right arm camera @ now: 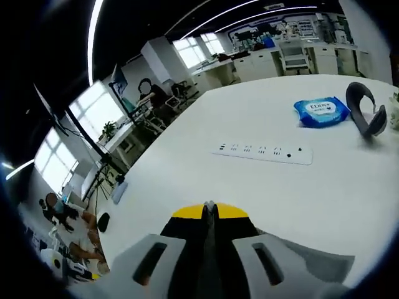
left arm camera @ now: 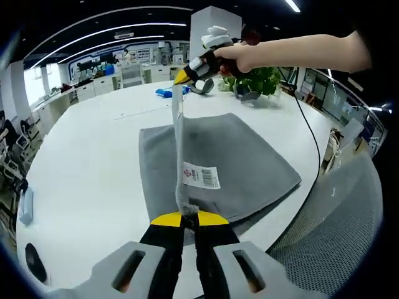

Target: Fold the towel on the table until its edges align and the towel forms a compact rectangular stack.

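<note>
Between two closed grippers, one towel stretches.

Towel on table

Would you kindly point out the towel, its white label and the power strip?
towel (left arm camera: 249,156), left gripper view, flat grey top surface.
white label (left arm camera: 201,175), left gripper view, middle of the barcode tag.
power strip (right arm camera: 262,152), right gripper view, middle of its socket row.

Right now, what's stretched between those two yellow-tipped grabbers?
In the left gripper view, a raised edge of the grey towel runs taut between the left gripper and the right gripper, with a white barcode label hanging from it.
</note>
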Tool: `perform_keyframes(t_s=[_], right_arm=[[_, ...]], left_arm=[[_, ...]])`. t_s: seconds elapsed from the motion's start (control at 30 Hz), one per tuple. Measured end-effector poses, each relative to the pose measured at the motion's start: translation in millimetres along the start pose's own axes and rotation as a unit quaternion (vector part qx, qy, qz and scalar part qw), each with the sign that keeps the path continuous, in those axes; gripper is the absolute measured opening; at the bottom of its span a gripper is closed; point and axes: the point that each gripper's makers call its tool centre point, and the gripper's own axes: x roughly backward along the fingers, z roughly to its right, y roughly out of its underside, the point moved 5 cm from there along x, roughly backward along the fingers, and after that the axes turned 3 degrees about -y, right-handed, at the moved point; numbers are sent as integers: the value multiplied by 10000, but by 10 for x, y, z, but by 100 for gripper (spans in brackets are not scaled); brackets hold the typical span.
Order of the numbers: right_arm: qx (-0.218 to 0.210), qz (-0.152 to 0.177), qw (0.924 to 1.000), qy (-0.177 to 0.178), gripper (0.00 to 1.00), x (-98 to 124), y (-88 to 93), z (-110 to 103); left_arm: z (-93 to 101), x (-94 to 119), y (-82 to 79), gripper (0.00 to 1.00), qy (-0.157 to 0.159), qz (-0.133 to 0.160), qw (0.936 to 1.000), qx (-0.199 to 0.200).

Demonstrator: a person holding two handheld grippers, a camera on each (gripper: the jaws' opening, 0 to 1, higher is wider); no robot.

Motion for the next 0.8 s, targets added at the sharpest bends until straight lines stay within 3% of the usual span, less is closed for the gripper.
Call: perform_keyframes(t_s=[0.07,0.17,0.33,0.5,0.8], right_arm=[[-139,-34,9999,-65,2,-88,40,-5],[-162,-17,9998,-87,2,-183,57,0],[-34,-36,9999,-135,2,-381,117,9],[0,-177,9996,-215,2,-584,185,23],[-26,-340,9989,-319,3,-920,316,25]], left_arm=[[-25,-29,76,6,-11,-203,9997,95],[-51,-56,100,6,-36,-256,9995,153],[-33,-59,72,6,41,-401,9990,-167],[-125,-165,189,6,76,-836,9950,-541],[-209,-249,325,6,82,-994,9950,-60]])
